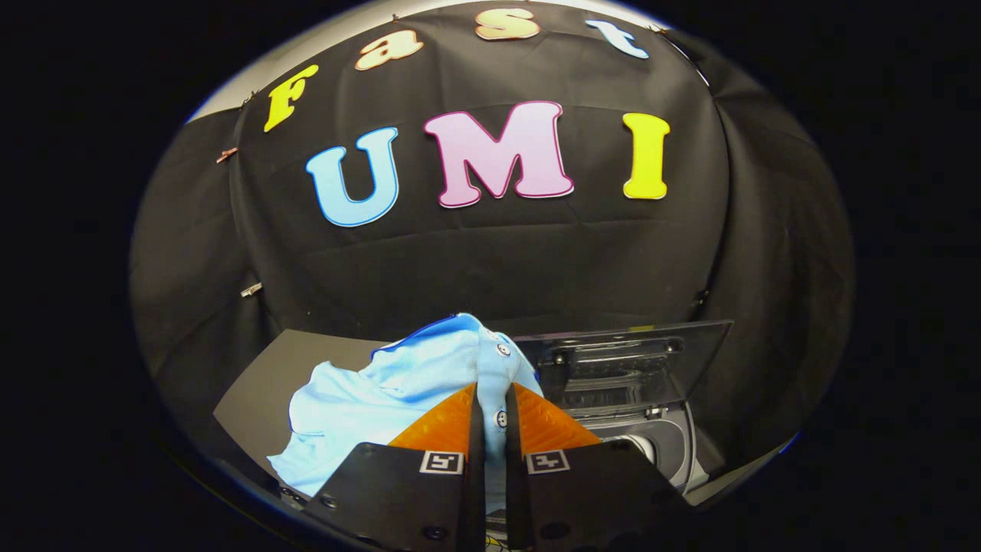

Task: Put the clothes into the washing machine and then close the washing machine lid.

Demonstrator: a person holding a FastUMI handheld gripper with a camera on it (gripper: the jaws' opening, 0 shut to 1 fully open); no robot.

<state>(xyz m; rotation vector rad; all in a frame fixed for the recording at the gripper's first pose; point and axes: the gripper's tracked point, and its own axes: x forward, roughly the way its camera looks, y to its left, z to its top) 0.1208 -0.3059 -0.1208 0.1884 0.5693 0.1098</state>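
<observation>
Carrying step: gripper (pixel 491 418) pinches the blue shirt (pixel 398 391) left of washing machine (pixel 659 445); next, move over its opening.

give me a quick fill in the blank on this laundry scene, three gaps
1. The gripper is shut on a light ____ shirt.
2. The strip of cloth between the fingers carries white ____.
3. The washing machine beyond the fingers has its clear lid standing ____.

Missing words: blue; buttons; open
</observation>
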